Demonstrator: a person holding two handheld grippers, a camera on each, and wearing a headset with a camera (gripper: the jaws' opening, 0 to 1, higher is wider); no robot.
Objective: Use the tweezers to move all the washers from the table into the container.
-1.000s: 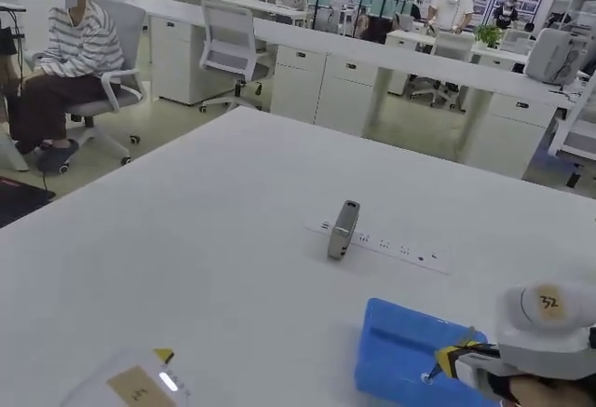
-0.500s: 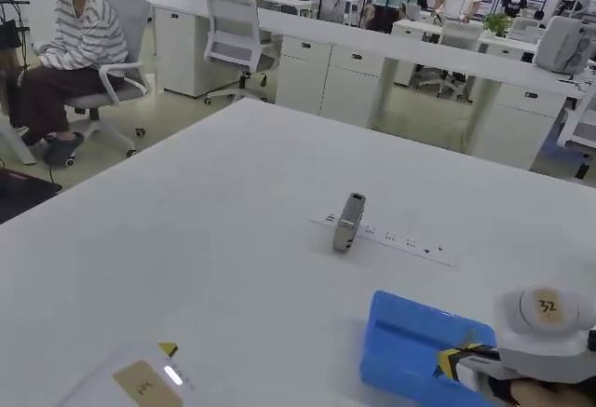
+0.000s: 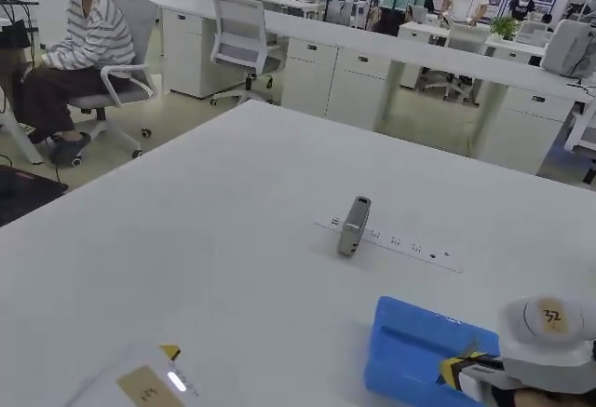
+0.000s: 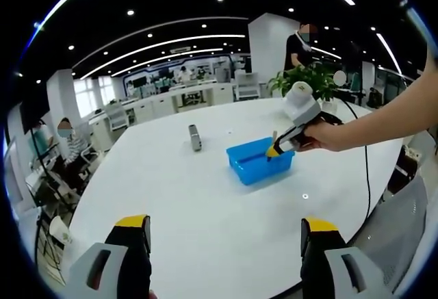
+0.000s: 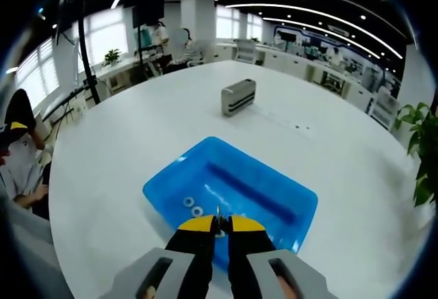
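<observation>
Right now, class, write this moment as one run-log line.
left gripper: open, above table | right gripper: shut on tweezers, over container | washers: two in container | loose washer: on table

Marked "32" on the round sticker [image 3: 552,315] atop the right gripper [image 3: 452,370]; too blurred to read on the tan label [image 3: 142,386].

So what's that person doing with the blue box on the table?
A person holds a gripper in each hand. The right gripper is shut on thin tweezers, which point over the blue container. Two washers lie inside it. The left gripper is open and empty, away from the container, over the white table. A tiny speck on the table beside the container may be another washer, but it is too small to tell.
</observation>
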